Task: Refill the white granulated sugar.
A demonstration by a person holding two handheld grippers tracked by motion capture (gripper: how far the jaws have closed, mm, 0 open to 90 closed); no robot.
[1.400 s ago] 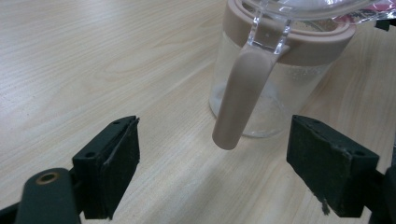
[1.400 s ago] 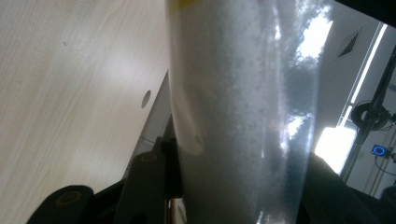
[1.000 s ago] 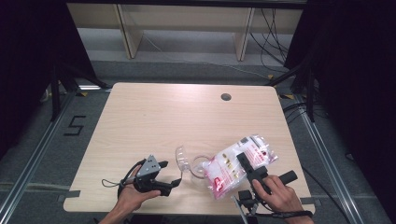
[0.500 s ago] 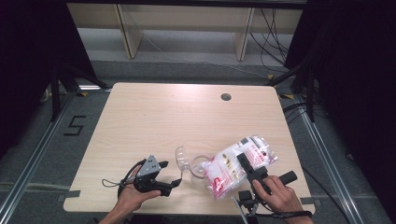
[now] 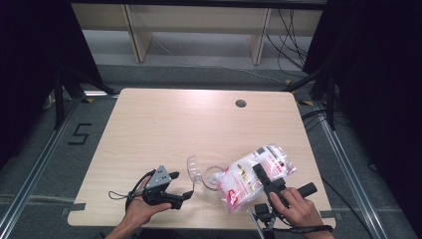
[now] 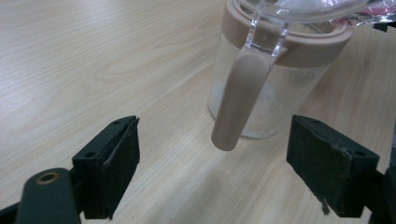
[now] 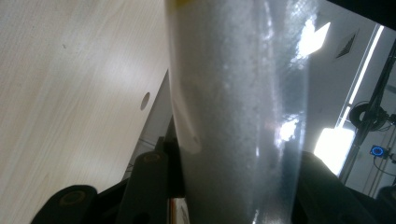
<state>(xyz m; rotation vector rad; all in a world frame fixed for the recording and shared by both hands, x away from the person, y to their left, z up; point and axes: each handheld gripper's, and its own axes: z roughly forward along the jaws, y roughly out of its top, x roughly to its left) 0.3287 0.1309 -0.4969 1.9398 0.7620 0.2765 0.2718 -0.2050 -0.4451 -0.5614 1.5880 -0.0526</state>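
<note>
On the worktop, the right tongs pinch a soft, slippery bag of white grains, tilted over a clear jar. The left tongs, spread, flank its stiff handle, probably the surest hold.

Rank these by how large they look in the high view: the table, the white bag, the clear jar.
1. table
2. white bag, held in the right tool
3. clear jar, partly hidden behind the bag
</note>
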